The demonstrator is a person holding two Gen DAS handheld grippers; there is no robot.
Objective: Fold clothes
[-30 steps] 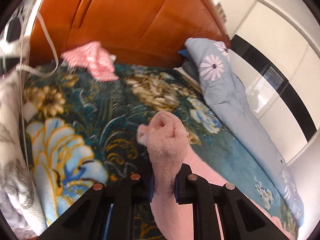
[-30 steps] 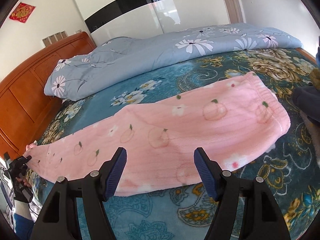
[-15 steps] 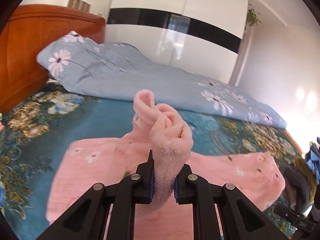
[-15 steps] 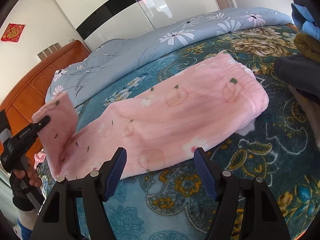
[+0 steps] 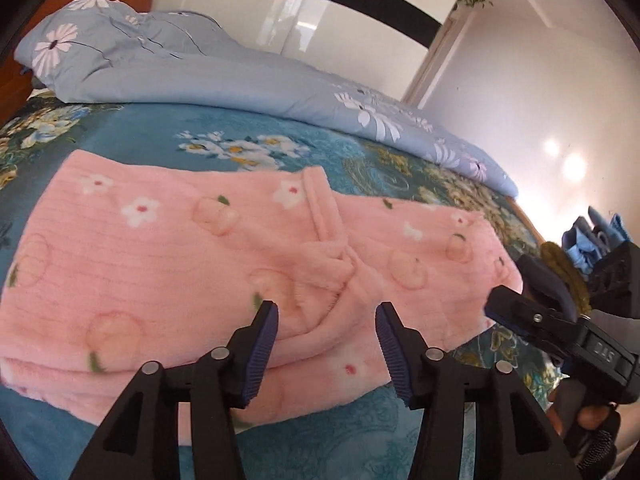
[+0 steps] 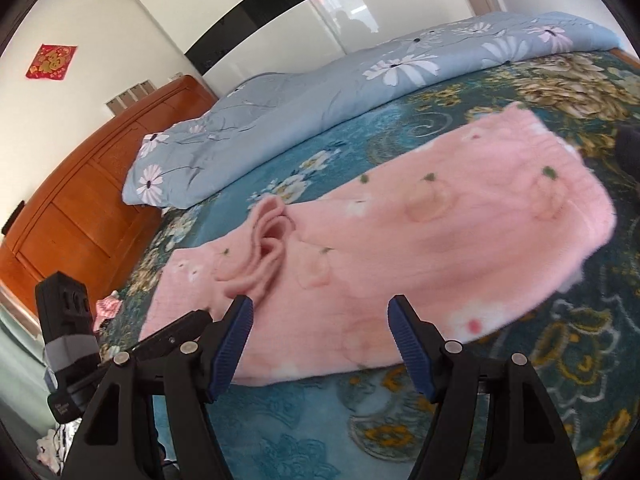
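On the teal floral bedspread (image 5: 168, 128), pink trousers (image 5: 160, 264) lie folded over on themselves, the doubled cuff end (image 5: 328, 216) resting crumpled on top near the middle of the garment. Everything else is placed from those trousers.

Left of them, in the right wrist view, a wooden headboard (image 6: 80, 208) stands at the head of the bed, and a small pink-and-white cloth (image 6: 107, 307) lies on the bedspread just off the trousers' folded edge. Behind the trousers, a blue quilt (image 5: 200, 76) with white daisies runs along the far side of the bed, well apart from them.

At the near edge of the trousers, the left gripper (image 5: 326, 344) hangs with its jaws spread; they have just been opening, and the cuff that sits between and just beyond them is not pressed by either pad. The blue pads (image 5: 262, 344) stand clear of the cloth on both sides.

Right of that, the right gripper (image 6: 320, 344) hovers over the trousers' near edge, jaws wide apart and holding nothing. In the left wrist view it appears at the trousers' right end, with fingers (image 5: 576, 420) of the person's hand on its handle.

Past the trousers' right end lie a dark garment (image 6: 628, 148) and a heap of blue clothes (image 5: 592, 240).
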